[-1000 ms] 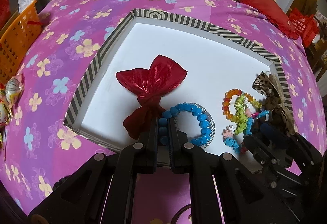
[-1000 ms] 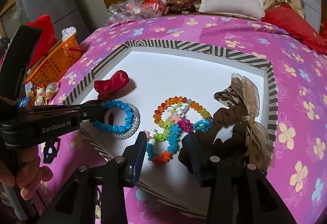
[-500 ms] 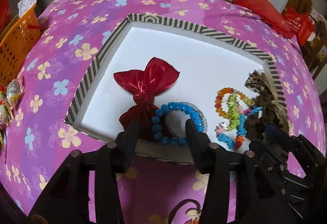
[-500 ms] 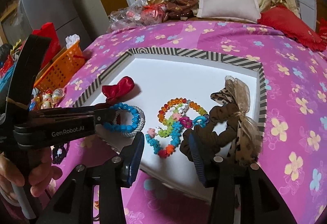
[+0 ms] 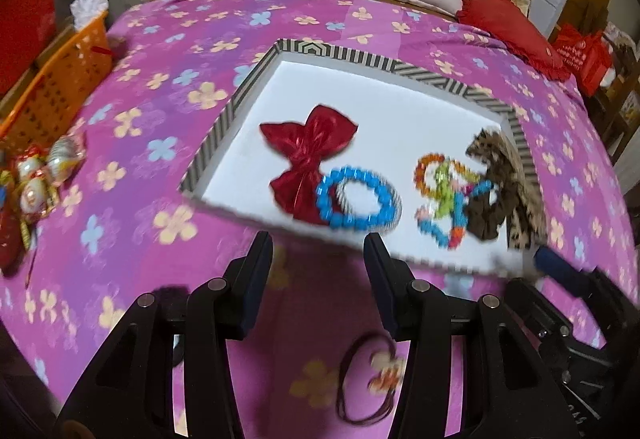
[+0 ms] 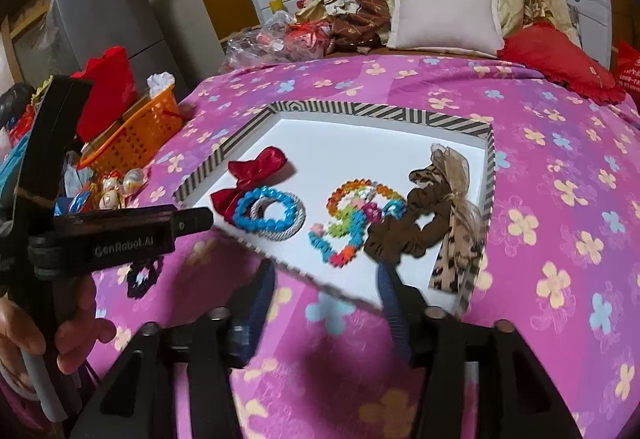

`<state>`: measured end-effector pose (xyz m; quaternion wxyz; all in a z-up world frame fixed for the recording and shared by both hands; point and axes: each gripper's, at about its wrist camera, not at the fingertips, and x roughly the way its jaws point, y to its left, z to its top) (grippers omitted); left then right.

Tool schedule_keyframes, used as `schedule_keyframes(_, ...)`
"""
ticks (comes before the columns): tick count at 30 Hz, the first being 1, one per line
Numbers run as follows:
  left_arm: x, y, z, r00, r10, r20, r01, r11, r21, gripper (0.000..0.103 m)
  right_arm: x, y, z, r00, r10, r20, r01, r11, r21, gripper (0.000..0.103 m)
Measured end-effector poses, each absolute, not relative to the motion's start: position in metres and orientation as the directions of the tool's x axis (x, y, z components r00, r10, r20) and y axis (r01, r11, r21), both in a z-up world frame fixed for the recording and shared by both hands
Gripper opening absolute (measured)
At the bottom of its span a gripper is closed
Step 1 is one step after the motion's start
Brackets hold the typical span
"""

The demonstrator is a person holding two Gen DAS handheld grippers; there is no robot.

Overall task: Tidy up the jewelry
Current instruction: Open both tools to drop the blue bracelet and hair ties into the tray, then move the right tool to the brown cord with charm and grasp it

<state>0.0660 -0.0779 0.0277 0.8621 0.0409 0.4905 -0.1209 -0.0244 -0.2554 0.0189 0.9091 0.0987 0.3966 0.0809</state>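
A white tray with a striped rim [image 5: 224, 127] [image 6: 256, 119] lies on the pink flowered bedspread. In it lie a red bow [image 5: 308, 151] [image 6: 248, 175], a blue bead bracelet [image 5: 356, 203] [image 6: 260, 211] over a silver bangle [image 6: 290, 225], a tangle of colourful bead bracelets [image 5: 444, 195] [image 6: 352, 219] and a brown leopard scrunchie [image 5: 500, 191] [image 6: 424, 223]. My left gripper [image 5: 318, 259] [image 6: 200, 219] is open and empty, just short of the tray's near edge. My right gripper [image 6: 326, 279] is open and empty near the tray's front edge.
A dark cord with a small charm [image 5: 372, 379] lies on the bedspread below my left gripper. A dark crocheted flower [image 6: 142, 275] lies left of the tray. An orange basket [image 5: 56, 87] [image 6: 132, 135] and wrapped sweets [image 5: 44, 175] sit at the left. Pillows [image 6: 444, 19] lie behind.
My left gripper has let go of the blue bracelet, opened, and pulled back out of the tray. The right gripper has also drawn back toward the tray's near edge.
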Motion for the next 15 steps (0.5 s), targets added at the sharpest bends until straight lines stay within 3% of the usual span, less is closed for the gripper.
schedule_keyframes(15,0.005,0.011,0.018,0.508,-0.113,-0.854,0.111,0.992,-0.065,0.047,-0.063,-0.212,0.001,0.612,0.29,-0.736,-0.145,0.956,0.256,0.064)
